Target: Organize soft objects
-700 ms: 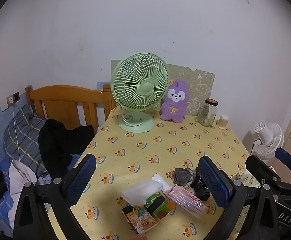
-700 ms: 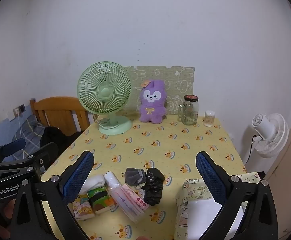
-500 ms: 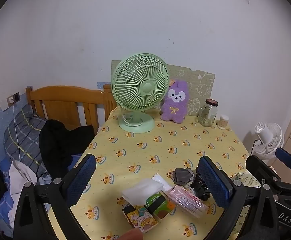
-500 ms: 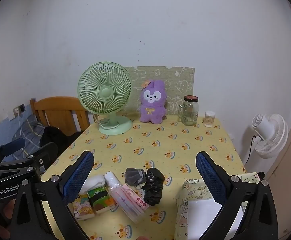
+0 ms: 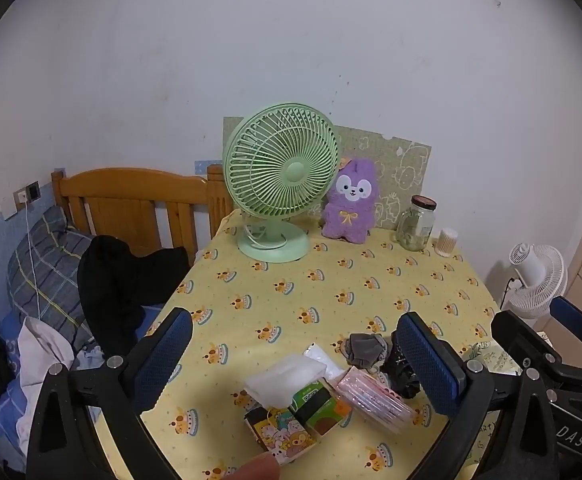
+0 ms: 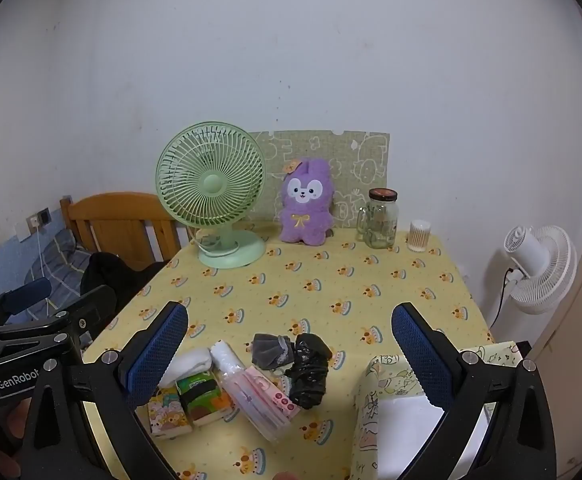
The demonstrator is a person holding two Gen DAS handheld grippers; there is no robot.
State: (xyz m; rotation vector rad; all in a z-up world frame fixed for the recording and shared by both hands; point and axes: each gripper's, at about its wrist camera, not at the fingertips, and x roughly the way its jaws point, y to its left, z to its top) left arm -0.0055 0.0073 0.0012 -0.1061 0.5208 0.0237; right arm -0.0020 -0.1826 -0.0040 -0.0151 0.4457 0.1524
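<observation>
Near the front edge of the yellow cartoon-print tabletop point(image 6: 331, 280), a loose cluster of small soft goods waits to be sorted: a crumpled grey cloth point(image 6: 269, 350) touching a wadded black plastic bag point(image 6: 309, 372), a clear pouch with pink trim point(image 6: 265, 398), two printed tissue packs point(image 6: 187, 400) and a white folded wad point(image 6: 185, 364) lying on them. Just to the right, at the front right corner, stands a yellow patterned fabric bin point(image 6: 371, 392), likely the destination. Both tongs, left point(image 5: 299, 360) and right point(image 6: 291, 350), are spread to their widest and hold nothing, poised above the cluster. Along the far edge stand a mint-green desk fan point(image 6: 211, 196), a purple plush rabbit point(image 6: 307, 204), a lidded glass jar point(image 6: 381, 220) and a small cotton-swab tub point(image 6: 419, 236). Because the items touch and overlap, a closing grip may drag a neighbour along or nudge the slippery pouch off the front edge; the soft bin wall could also fold under a careless drop.
</observation>
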